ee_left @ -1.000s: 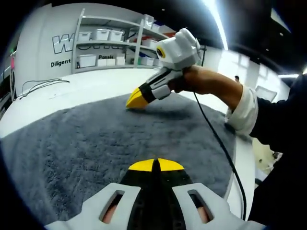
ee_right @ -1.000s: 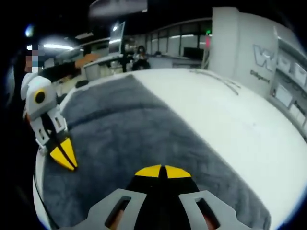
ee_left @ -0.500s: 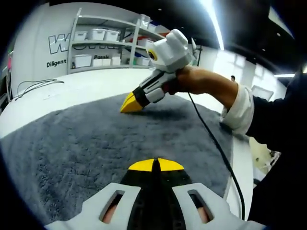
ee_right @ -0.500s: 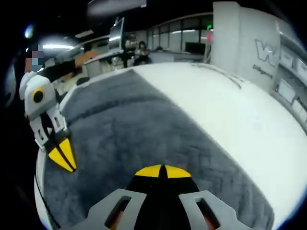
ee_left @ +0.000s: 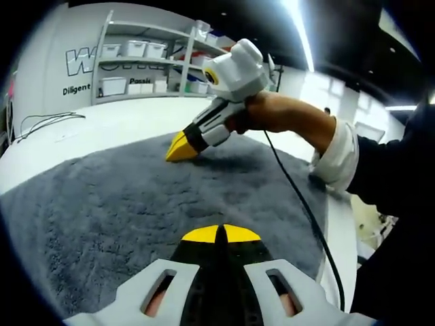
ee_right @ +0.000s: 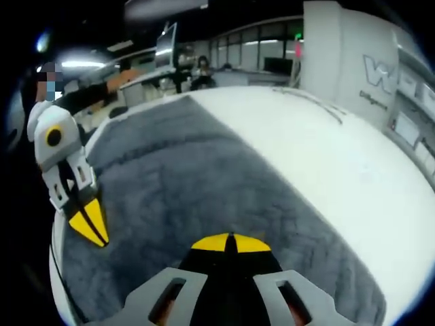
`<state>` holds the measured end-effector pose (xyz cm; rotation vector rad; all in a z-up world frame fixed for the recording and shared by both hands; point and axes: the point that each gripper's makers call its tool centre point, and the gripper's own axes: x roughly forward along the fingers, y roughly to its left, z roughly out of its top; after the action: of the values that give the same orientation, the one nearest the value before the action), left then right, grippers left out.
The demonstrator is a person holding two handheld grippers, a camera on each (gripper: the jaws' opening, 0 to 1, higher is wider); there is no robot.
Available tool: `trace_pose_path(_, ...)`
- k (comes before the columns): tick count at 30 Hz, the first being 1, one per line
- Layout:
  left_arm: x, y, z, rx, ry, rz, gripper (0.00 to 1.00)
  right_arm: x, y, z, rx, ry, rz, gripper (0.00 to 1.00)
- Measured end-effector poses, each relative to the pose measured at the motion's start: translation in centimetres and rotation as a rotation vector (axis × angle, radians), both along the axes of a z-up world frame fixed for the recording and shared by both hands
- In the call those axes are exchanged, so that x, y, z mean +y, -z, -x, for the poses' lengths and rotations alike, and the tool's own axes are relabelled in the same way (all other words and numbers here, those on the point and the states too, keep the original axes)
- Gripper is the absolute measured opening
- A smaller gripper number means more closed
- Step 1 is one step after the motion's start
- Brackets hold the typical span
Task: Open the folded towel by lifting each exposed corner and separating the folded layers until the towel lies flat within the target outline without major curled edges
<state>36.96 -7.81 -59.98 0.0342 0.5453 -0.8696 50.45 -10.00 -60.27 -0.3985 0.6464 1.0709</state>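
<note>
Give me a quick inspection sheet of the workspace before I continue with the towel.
Surface: white table, largely covered by the towel.
Job's things: grey towel spread open; no target outline visible.
Clutter: nothing seen on the towel.
Grippers: left gripper shut, over the towel; right gripper shut, tips at the towel.
Cables: black cable trailing from the right gripper; thin cable on the table.
Surroundings: shelving with bins, office area behind.

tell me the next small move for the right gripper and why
Probably slide the right gripper outward along the grey towel to smooth it. Its yellow tips sit shut against the pile near the far edge, the towel already lies spread on the white table, and no folded corner shows.
</note>
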Motion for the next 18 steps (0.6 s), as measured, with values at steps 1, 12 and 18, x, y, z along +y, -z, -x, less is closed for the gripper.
trace_pose_path(1, -0.1, 0.0, 0.0, 0.001, 0.003, 0.002, 0.01, 0.0, 0.0, 0.1, -0.001, -0.002, 0.002, 0.0)
trace_pose_path(12, -1.7, 0.1, 0.1, 0.005, 0.044, 0.01, 0.01, -0.5, 0.1, 0.2, 0.001, -0.002, 0.02, 0.0)
trace_pose_path(18, -1.5, 0.0, 0.2, 0.006, 0.055, 0.014, 0.01, -0.7, 0.1, 0.1, -0.014, -0.002, 0.023, 0.0)
